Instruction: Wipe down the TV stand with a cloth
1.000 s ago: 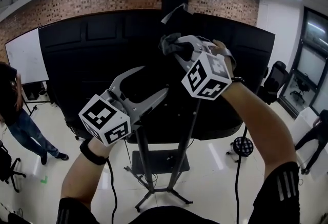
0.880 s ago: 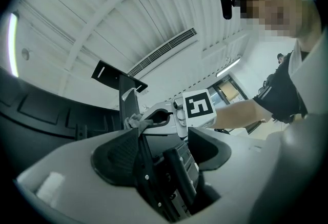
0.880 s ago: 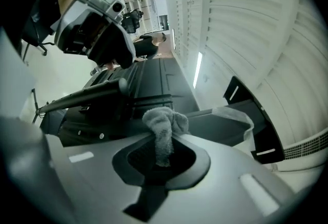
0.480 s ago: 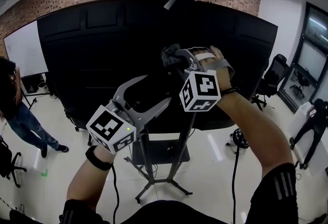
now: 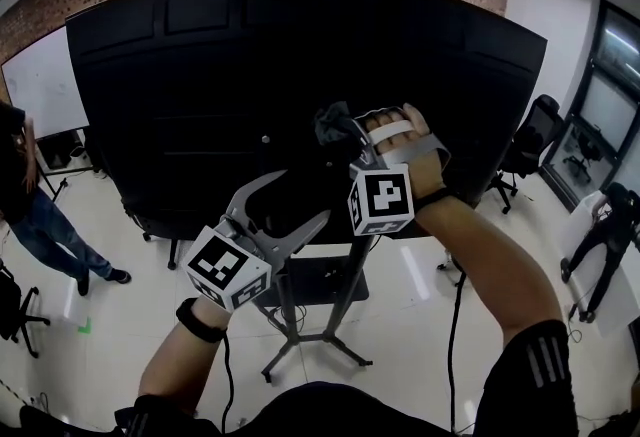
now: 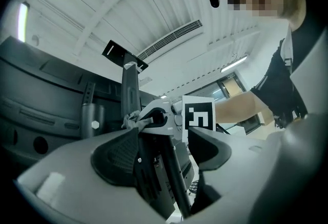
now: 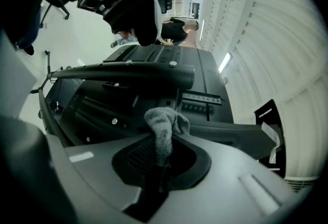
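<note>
Head view, right tool [image 5: 343, 130]: sits at 12 o'clock of frame centre, raised in front of the black rear panel [image 5: 200, 105] of the TV. Its own view shows both jaws together, clamped on the grey cloth [image 7: 165, 126]. The cloth bunches up above the jaw tips, with a fold drooping toward 3 o'clock. A dark horizontal bar [image 7: 123, 72] lies just beyond the cloth at 12 o'clock. I cannot tell whether the cloth touches the bar or the panel.

Left tool [image 5: 305, 195]: lower, toward 7 o'clock from the right tool, with its marker cube [image 5: 228, 268] nearest the camera. Its own view shows the 2 jaws well apart with nothing gripped. Through the gap I see a black upright post and, beyond it, the right tool with the cloth.

TV stand [image 5: 322, 290]: posts drop from under the panel toward 6 o'clock to a dark base plate and splayed legs on the pale floor [image 5: 420, 325]. Neither tool is near the base.

Surroundings: 1 person [image 5: 25, 215] stands at the 9 o'clock edge, 1 more [image 5: 600, 235] at the 3 o'clock edge. A whiteboard [image 5: 45, 80] sits at 10 o'clock and an office chair [image 5: 530, 150] at 2 o'clock, both beside the panel.
</note>
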Demonstrator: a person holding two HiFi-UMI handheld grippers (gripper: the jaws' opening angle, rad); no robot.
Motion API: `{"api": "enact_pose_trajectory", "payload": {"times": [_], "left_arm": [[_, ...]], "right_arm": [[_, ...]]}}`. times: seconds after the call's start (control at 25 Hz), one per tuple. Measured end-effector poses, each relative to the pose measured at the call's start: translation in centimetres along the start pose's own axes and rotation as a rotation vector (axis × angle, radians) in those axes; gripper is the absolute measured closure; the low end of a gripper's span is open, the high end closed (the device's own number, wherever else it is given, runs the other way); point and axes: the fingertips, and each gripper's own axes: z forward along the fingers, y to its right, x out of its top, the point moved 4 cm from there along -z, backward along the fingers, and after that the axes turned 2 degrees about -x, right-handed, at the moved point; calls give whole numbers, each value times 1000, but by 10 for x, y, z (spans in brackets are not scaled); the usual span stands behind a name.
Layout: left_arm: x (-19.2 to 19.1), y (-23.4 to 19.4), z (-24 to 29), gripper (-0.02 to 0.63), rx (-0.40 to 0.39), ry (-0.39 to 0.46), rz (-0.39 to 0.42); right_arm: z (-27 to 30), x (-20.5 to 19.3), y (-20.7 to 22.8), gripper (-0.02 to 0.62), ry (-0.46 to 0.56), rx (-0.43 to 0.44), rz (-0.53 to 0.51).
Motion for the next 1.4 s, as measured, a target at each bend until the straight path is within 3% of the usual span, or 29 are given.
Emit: {"api": "enact_pose_trajectory", "payload": {"times": [0.48,0.76,1.4], "left_arm": [[-47,1,-13,278,7,-36,-74],[-82,2,-23,278,2,-65,-128],[-137,5,-25,278,-7,-122,-197]], "right_arm": [[4,13,-68,560,-69,66,-76],[3,34,-106,560,-57,103,-9],[11,43,-205,561,-79,242,-12]]}}
